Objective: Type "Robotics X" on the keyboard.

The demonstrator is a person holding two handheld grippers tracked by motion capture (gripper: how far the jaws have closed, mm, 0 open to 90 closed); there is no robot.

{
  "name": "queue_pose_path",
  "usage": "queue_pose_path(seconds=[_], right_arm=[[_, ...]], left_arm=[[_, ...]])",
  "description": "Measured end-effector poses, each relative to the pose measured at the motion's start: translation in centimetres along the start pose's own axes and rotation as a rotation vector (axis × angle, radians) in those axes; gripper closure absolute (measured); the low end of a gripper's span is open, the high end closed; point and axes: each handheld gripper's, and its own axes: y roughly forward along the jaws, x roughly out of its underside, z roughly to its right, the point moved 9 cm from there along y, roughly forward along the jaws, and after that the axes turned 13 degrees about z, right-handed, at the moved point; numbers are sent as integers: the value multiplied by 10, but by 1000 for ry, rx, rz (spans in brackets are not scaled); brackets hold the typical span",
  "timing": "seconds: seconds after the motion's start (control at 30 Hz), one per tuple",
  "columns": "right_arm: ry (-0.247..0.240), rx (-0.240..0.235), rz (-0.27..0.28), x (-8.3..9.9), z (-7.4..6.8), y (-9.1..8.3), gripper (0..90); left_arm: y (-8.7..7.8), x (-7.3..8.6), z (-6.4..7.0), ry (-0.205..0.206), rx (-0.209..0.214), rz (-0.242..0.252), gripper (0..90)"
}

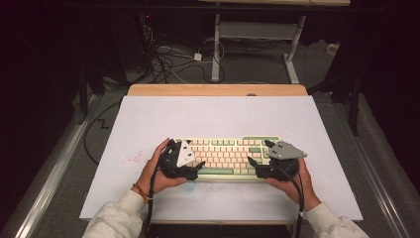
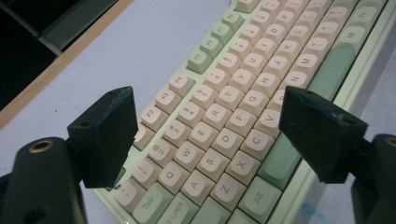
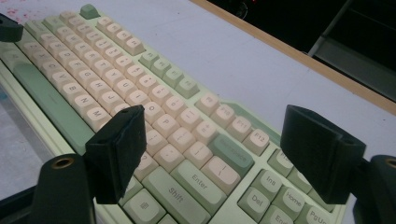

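You had the keyboard [image 1: 225, 157] lying near the front edge of the table [image 1: 218, 116], its long axis running left to right across you. Your left gripper [image 1: 190, 166] hung over the keyboard's left end and your right gripper [image 1: 258, 166] over its right end, so each hand was about equally near its own end. In the left gripper view, your left gripper [image 2: 205, 140] had its jaws wide apart, with the letter keys from Q across to V showing between them and nothing held. In the right gripper view, your right gripper [image 3: 212, 149] was spread just as wide above the Enter and Shift keys [image 3: 187, 179]. From both sides the keyboard lay straight ahead and below the jaws, so any grasp would probably have turned on closing across its short ends.
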Motion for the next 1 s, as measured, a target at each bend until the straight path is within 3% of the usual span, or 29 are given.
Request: queue_pose_path(seconds=[0.43,0.73,1.0], right_arm=[[-37,13,14,-6,-1,-16,235],[-53,23,14,-8,0,-27,236],[-76,29,10,-8,-1,-33,235]], left_arm=[[-14,-1,-5,21,6,21,176],[-19,1,-5,67,-27,13,176],[-26,5,-5,76,-40,14,176]])
